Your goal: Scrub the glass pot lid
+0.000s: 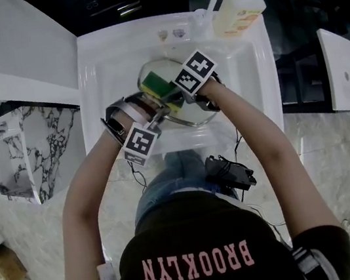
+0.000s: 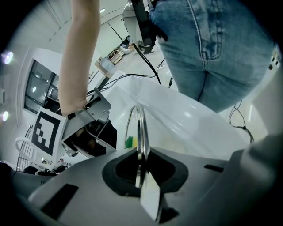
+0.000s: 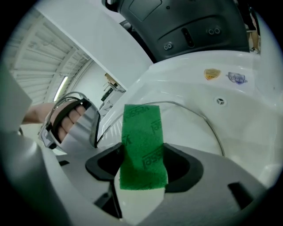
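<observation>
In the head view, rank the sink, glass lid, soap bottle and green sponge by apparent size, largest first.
1. sink
2. glass lid
3. soap bottle
4. green sponge, partly covered, so its place below the bottle is less sure

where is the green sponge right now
The green sponge is clamped in the right gripper, centre of the right gripper view, by the glass lid that the left gripper holds in the sink.
</observation>
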A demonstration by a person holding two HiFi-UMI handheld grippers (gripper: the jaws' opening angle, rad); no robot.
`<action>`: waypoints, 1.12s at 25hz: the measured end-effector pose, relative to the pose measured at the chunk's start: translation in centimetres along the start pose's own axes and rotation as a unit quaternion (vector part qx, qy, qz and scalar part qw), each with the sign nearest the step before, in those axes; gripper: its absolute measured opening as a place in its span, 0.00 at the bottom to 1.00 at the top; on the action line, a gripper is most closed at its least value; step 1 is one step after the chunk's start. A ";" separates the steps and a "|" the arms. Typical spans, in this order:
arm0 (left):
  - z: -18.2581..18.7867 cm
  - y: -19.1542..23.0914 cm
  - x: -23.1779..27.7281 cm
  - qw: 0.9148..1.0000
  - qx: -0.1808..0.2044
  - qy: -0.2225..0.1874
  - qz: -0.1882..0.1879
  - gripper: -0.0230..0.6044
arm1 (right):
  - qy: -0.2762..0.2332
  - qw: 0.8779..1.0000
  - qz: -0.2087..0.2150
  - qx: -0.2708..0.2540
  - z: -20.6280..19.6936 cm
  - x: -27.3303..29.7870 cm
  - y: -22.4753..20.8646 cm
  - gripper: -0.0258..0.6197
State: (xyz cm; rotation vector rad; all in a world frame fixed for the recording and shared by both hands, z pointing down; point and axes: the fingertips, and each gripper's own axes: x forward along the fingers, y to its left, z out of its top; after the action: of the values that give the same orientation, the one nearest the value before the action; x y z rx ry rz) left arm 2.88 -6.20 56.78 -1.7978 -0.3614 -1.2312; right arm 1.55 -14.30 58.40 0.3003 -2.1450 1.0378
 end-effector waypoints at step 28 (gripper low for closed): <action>0.1 0.1 0.0 1.000 -0.003 -0.014 0.006 0.09 | 0.049 0.962 -0.159 0.217 -8.1 -1.8 -15.3 0.46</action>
State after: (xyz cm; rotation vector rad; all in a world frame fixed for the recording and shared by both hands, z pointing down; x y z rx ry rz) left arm 2.96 -6.17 56.73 -1.8208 -0.3629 -1.2021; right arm 14.36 -18.32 69.50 0.7572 -1.6925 1.2904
